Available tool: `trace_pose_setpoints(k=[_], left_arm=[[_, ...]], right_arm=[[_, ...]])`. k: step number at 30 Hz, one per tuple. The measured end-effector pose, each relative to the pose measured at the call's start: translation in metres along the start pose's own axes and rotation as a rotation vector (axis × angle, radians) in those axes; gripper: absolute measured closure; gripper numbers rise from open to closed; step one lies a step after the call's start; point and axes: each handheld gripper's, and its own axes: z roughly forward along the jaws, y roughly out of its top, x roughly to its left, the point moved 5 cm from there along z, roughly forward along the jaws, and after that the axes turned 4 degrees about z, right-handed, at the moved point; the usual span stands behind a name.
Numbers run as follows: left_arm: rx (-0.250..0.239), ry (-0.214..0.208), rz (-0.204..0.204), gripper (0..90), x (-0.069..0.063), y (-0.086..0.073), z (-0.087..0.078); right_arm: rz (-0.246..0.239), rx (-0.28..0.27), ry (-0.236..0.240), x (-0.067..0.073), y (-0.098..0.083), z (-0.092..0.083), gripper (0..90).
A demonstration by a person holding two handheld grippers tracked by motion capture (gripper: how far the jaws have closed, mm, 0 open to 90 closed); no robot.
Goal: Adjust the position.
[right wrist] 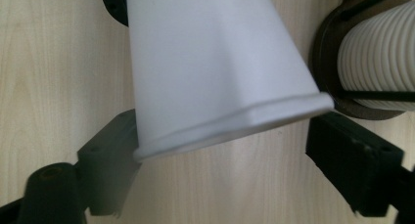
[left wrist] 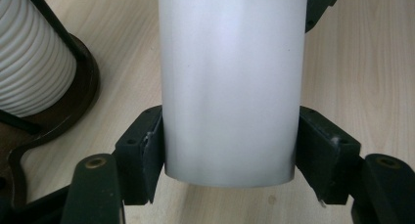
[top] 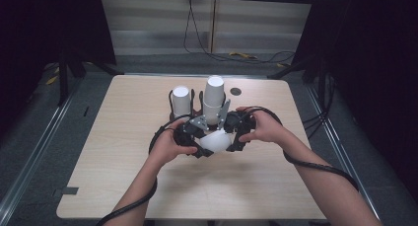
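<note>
While my left tool [left wrist: 230, 150] clamps both pads on the smooth white cup [left wrist: 230, 82], my right tool [right wrist: 244, 155] stands apart around its flared rim, left pad touching, right pad clear. Cup lies mid-table [top: 123, 186], just before two black wire holders [left wrist: 73, 87] carrying ribbed white cup stacks [right wrist: 377, 53].

White paper cup [top: 215, 139], lying sideways, gripped above table [top: 123, 152]
</note>
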Motion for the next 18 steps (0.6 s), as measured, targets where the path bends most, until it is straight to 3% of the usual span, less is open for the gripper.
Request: trace_pose_setpoints(k=[5, 6, 18], left_arm=[[-0.014, 0.008, -0.031, 33.2, 0.001, -0.002, -0.005], [-0.005, 0.006, -0.016, 33.2, 0.002, -0.003, -0.007], [-0.033, 0.008, -0.042, 33.1, 0.007, -0.006, -0.015]], right_arm=[[0.034, -0.042, 0.0, -0.003, -0.008, -0.001, 13.4], [0.039, -0.053, 0.004, -0.003, -0.009, -0.002, 13.4], [0.088, -0.136, 0.015, -0.003, -0.02, -0.005, 13.4]])
